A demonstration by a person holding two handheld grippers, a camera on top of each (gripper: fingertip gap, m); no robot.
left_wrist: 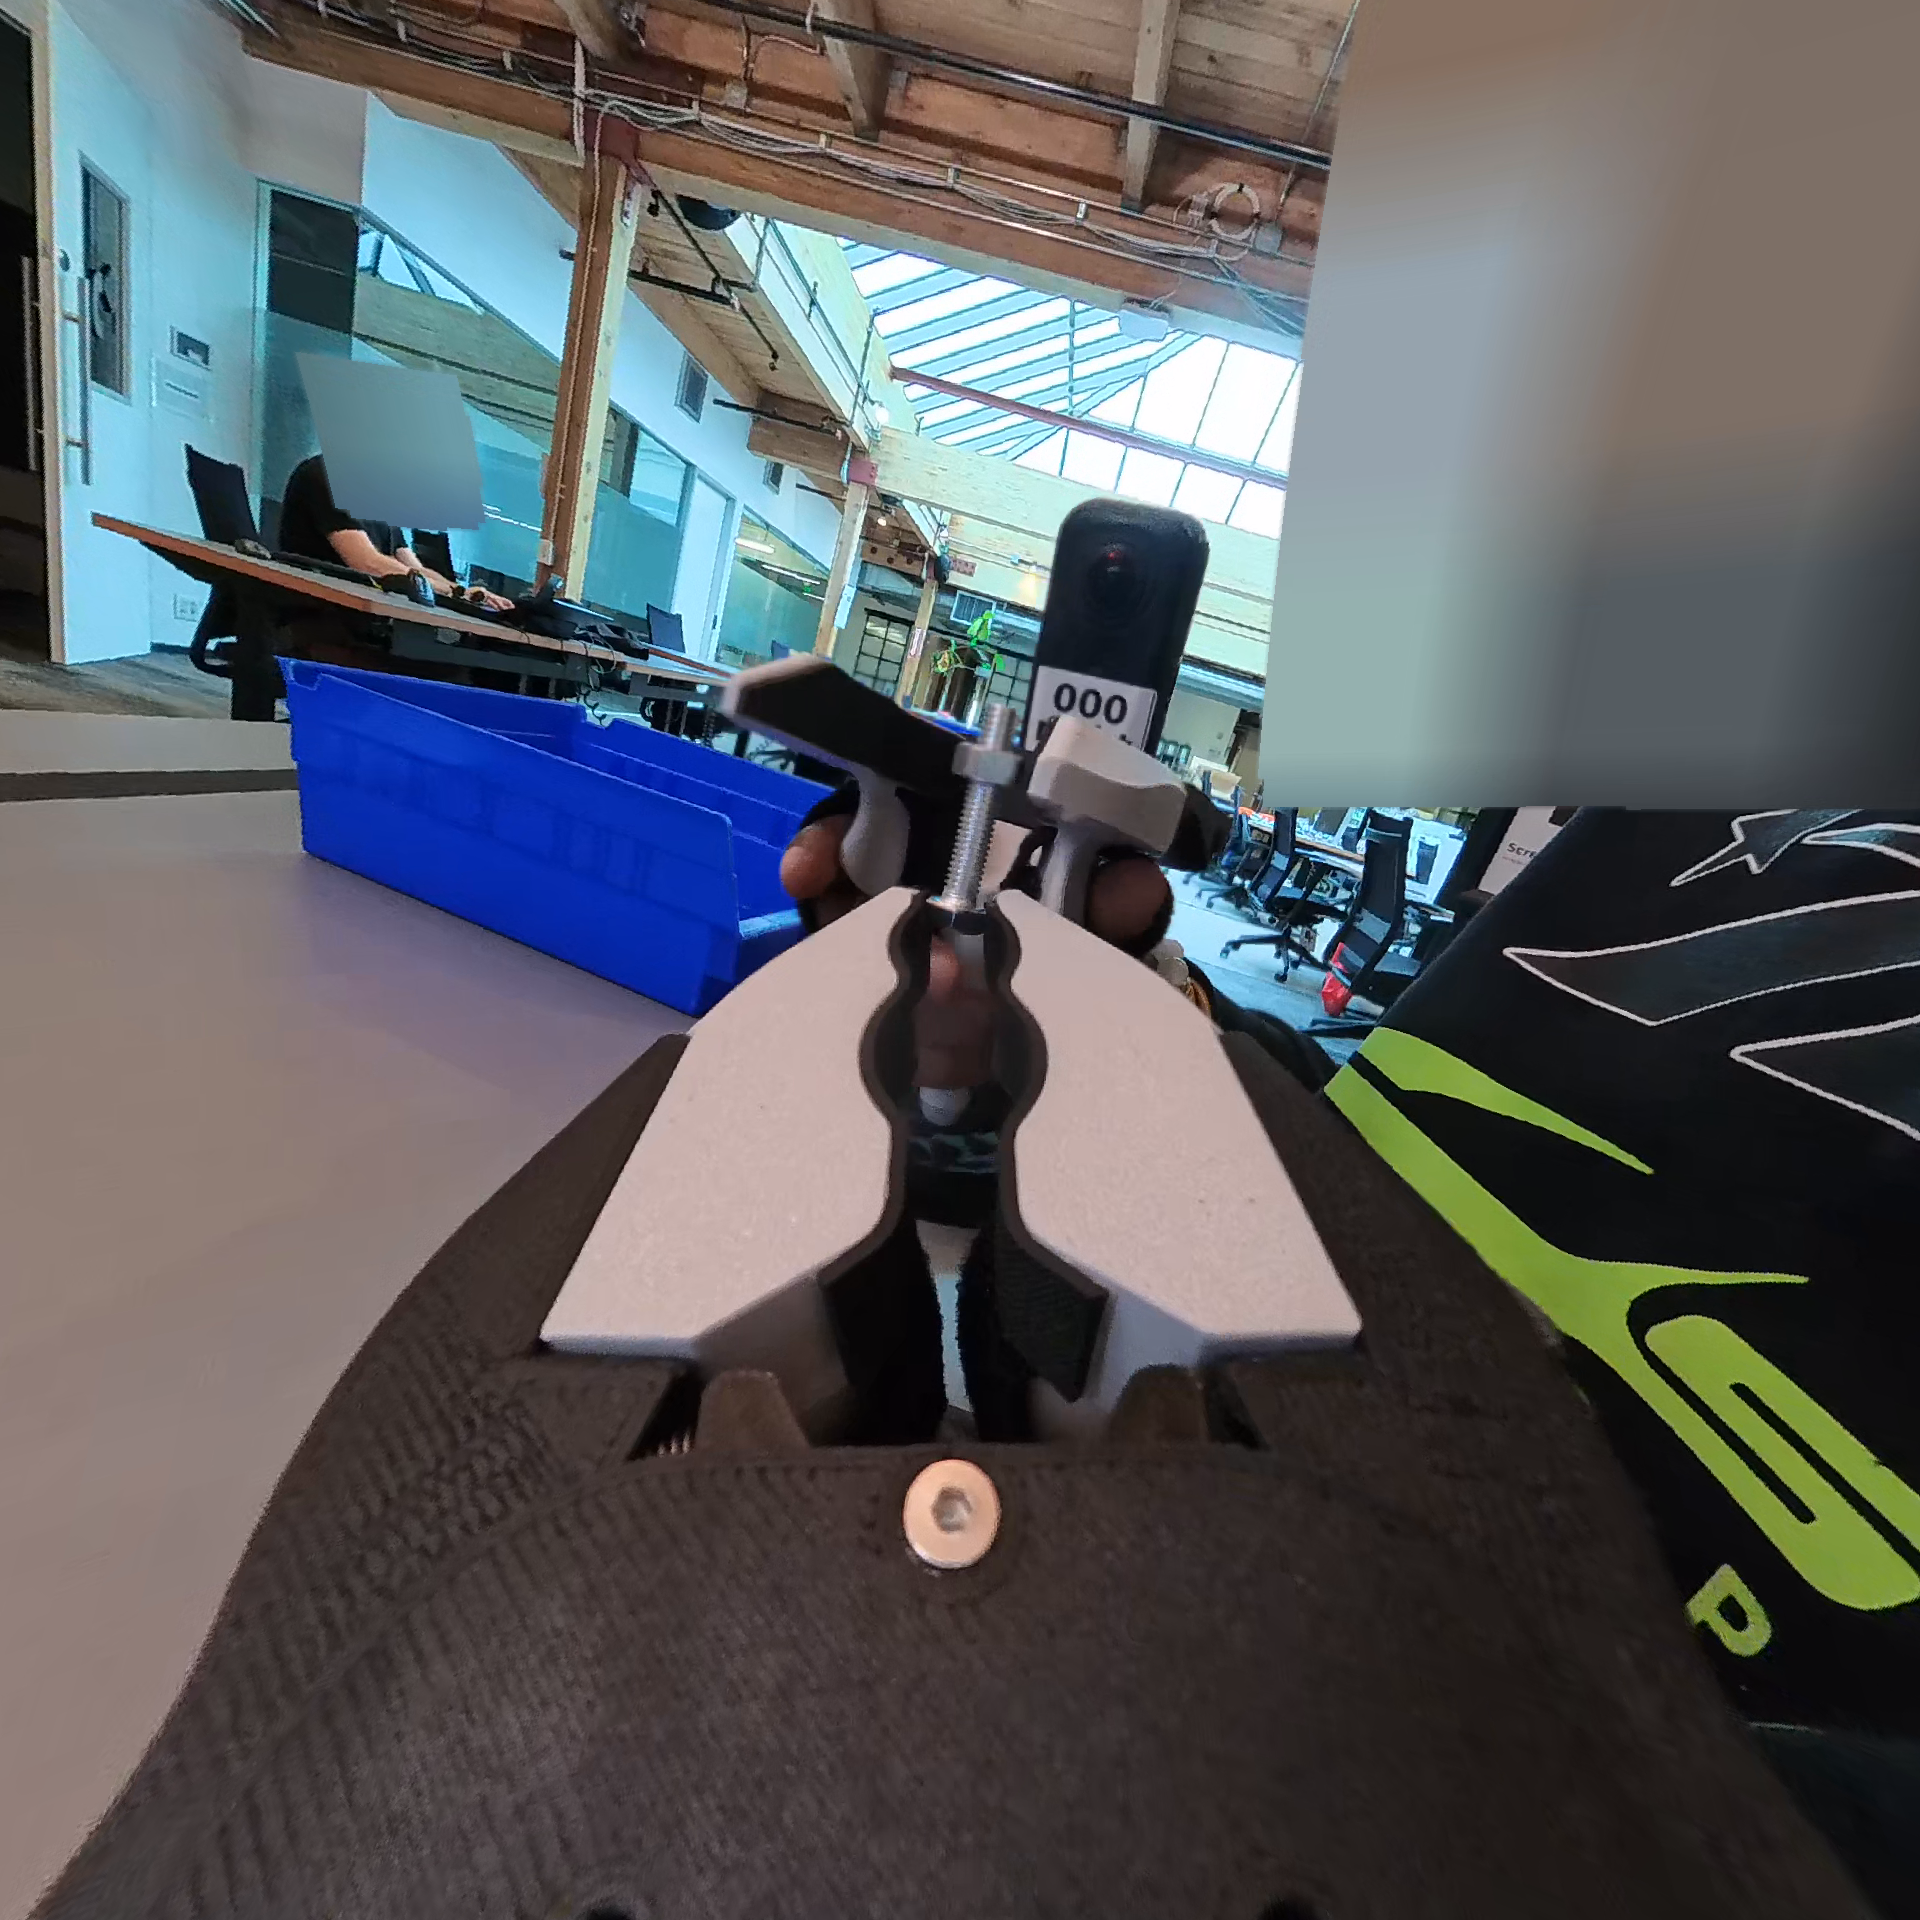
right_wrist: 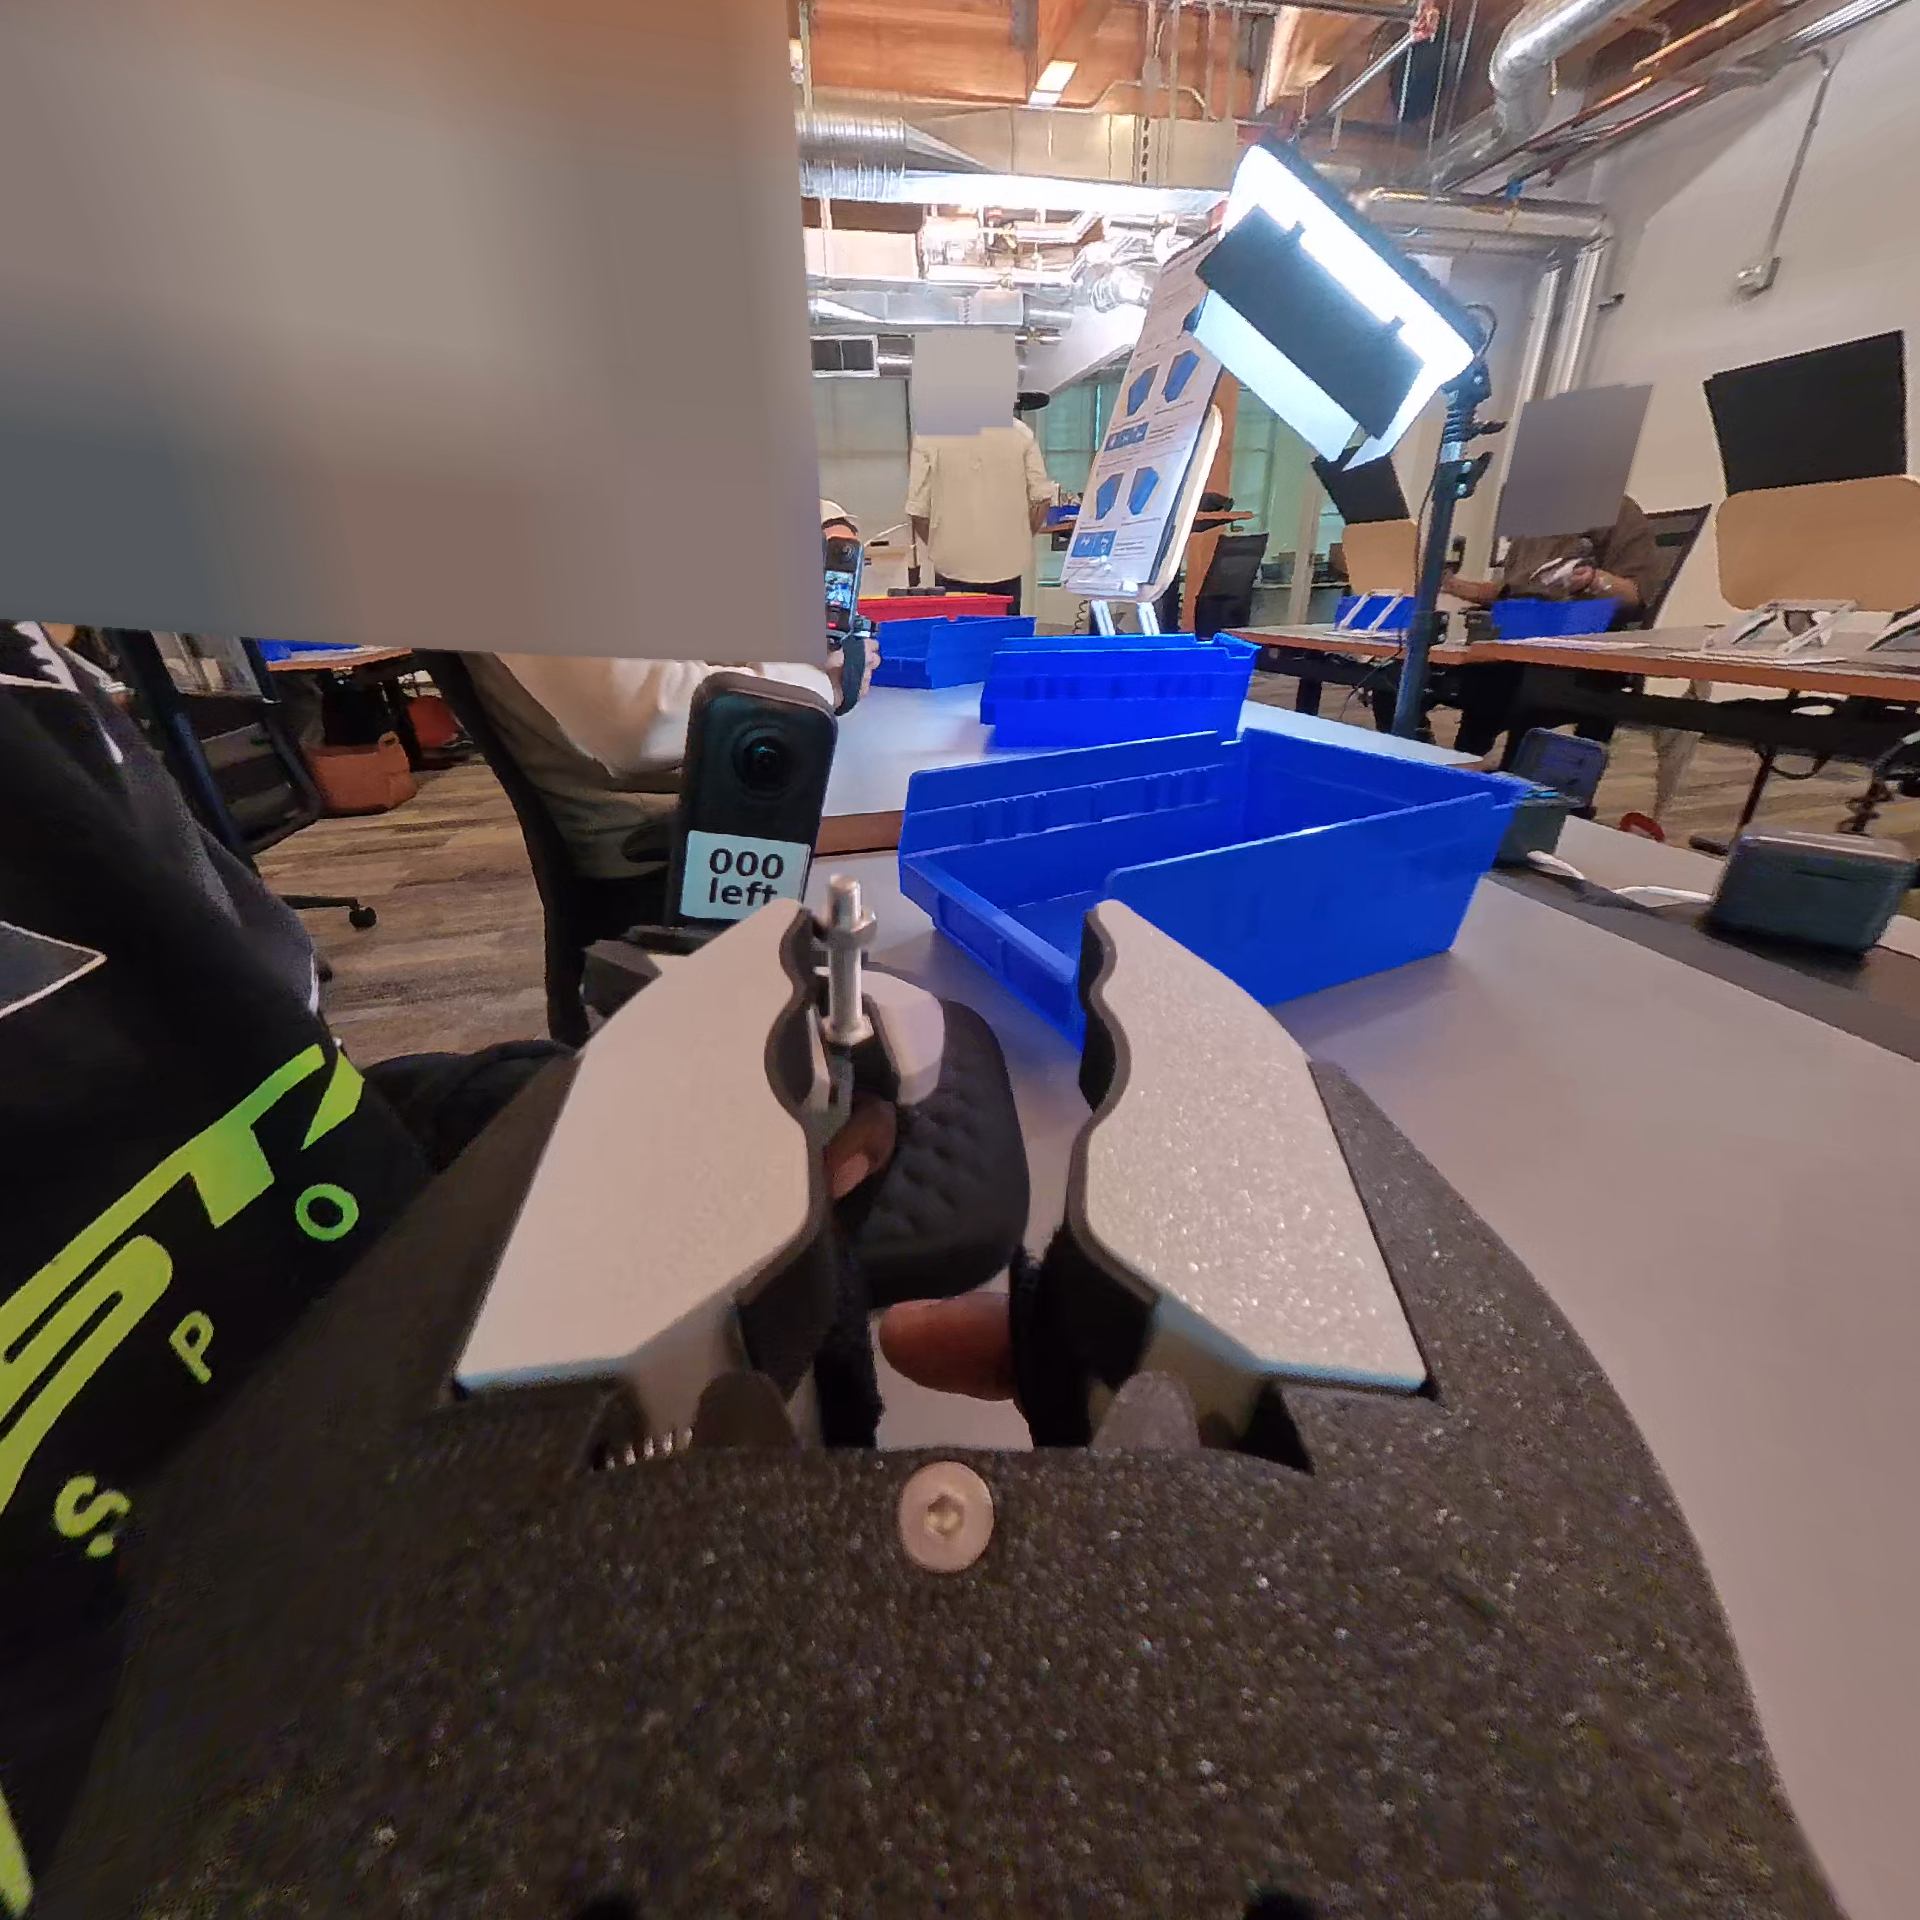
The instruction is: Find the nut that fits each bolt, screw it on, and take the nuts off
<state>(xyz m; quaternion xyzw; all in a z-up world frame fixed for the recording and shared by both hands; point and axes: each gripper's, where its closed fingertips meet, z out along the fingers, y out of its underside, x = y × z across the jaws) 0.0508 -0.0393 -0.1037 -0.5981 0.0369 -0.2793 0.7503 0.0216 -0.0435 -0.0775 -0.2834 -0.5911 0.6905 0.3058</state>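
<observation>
The left gripper (left_wrist: 954,914) has its two grey fingers (left_wrist: 831,997) nearly together, pinched on the head end of a silver bolt (left_wrist: 968,831), so the threaded shank stands up out of the tips, leaning slightly. Near the top of that shank sits a silver nut (left_wrist: 985,767), with a short stub of thread above it.

The right gripper (right_wrist: 940,961) stands wide open and grips nothing. The nut lies between its tips: in the left wrist view its dark-faced finger (left_wrist: 831,712) comes right up to the nut on one side, while the grey one (left_wrist: 1107,774) stands just off the other; whether either presses cannot be told. From the right wrist view the bolt (right_wrist: 844,971) rises close beside the left-hand finger (right_wrist: 717,1049), well apart from the other.

All this is held up above the grey desk (left_wrist: 260,1039). Farther back on the desk rests a blue bin (right_wrist: 1247,883).
</observation>
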